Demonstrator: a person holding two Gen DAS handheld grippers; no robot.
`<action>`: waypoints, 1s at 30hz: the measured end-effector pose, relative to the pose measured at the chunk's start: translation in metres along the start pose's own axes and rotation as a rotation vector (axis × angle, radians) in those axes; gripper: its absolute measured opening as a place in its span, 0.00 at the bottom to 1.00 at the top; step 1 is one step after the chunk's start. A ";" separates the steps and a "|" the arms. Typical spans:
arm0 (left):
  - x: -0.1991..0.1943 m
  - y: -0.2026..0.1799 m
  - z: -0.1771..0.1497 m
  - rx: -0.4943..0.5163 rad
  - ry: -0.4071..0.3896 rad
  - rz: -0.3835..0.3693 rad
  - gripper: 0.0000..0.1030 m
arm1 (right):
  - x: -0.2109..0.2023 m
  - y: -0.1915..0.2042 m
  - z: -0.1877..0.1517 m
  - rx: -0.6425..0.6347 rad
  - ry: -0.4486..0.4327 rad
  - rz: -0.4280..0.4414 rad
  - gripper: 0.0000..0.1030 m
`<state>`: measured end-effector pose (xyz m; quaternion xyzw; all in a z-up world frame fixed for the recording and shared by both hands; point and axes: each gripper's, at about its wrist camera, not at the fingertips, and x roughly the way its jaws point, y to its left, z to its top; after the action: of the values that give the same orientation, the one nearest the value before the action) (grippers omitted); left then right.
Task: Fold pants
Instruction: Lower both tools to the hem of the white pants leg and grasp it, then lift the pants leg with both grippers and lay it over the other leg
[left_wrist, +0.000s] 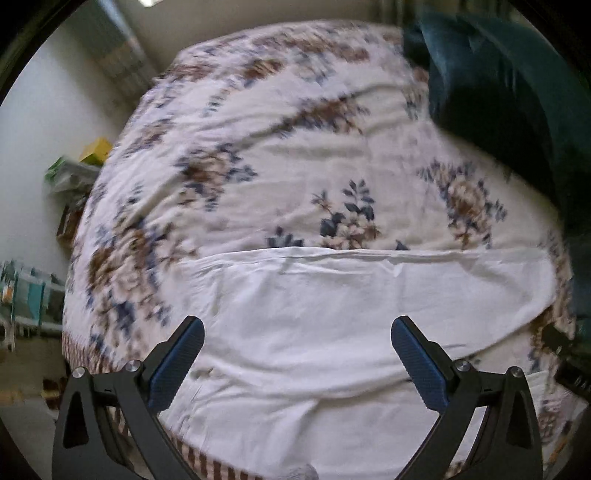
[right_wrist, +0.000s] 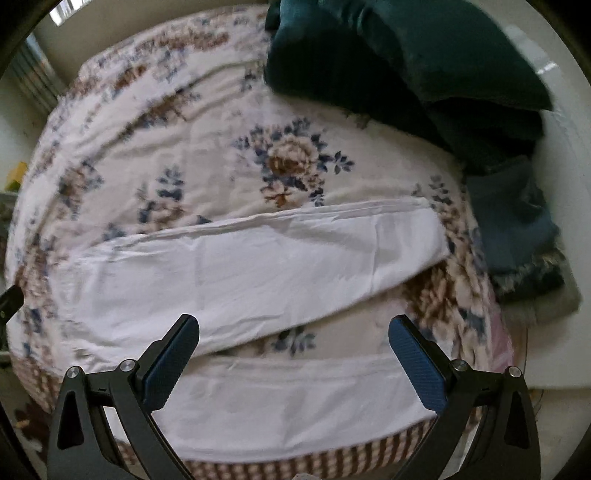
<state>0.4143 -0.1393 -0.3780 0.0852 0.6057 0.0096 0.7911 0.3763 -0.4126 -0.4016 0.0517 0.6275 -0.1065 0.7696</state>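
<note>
White pants lie spread flat across the near part of a bed with a floral cover. In the right wrist view the two legs part toward the right, with a strip of cover between them; the near leg runs along the bed's front edge. My left gripper is open and empty, held above the pants' wide end. My right gripper is open and empty, above the gap between the legs.
A dark green blanket is piled at the bed's far right, with a folded blue cloth beside it. Clutter and a yellow box stand by the wall left of the bed. The bed's checked border marks the front edge.
</note>
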 end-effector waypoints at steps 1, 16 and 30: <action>0.016 -0.009 0.004 0.024 0.014 0.004 1.00 | 0.026 -0.003 0.010 -0.015 0.021 -0.011 1.00; 0.252 -0.130 0.052 0.568 0.212 0.001 0.85 | 0.309 0.037 0.097 -0.708 0.313 -0.201 0.98; 0.182 -0.099 0.051 0.520 0.051 -0.162 0.04 | 0.275 0.023 0.091 -0.528 0.191 0.048 0.13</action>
<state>0.5028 -0.2211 -0.5538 0.2363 0.6126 -0.2074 0.7252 0.5204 -0.4366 -0.6527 -0.1260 0.7016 0.0842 0.6962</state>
